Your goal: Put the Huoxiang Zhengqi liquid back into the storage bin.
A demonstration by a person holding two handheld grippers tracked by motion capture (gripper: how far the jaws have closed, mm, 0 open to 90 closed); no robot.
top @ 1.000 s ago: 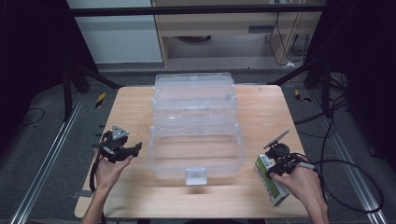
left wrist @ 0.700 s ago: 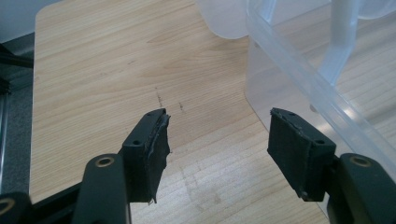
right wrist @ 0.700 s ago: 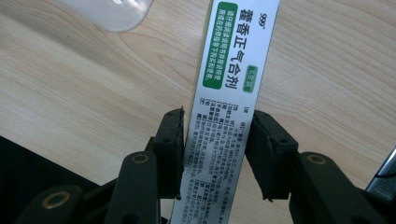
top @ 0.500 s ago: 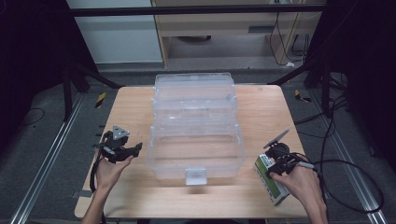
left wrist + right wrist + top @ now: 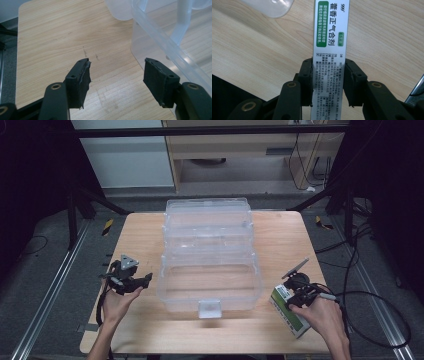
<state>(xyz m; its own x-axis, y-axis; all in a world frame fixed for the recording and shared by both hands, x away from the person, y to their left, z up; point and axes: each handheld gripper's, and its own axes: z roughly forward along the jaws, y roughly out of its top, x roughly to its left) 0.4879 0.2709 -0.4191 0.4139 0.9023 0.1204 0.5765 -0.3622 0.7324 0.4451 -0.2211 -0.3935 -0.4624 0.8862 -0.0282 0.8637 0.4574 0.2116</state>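
My R gripper (image 5: 328,82) jaws just closing on med box (image 5: 329,47), pads touching its sides, right of clear bin (image 5: 210,255). L gripper (image 5: 117,80) spread, empty, left of bin; bare table (image 5: 280,235) behind.

- Table (image 5: 280,240): pale wood-grain top, matt, with a few faint scuffs.
- Bin (image 5: 210,270): clear plastic, smooth and glossy, catching highlights on its rim.
- Box (image 5: 329,35): printed card, smooth with a slight sheen, white and green.
- Pads (image 5: 82,77): black rubbery foam, matt, ragged at the edges.
- Cable (image 5: 370,320): black, smooth sheath.
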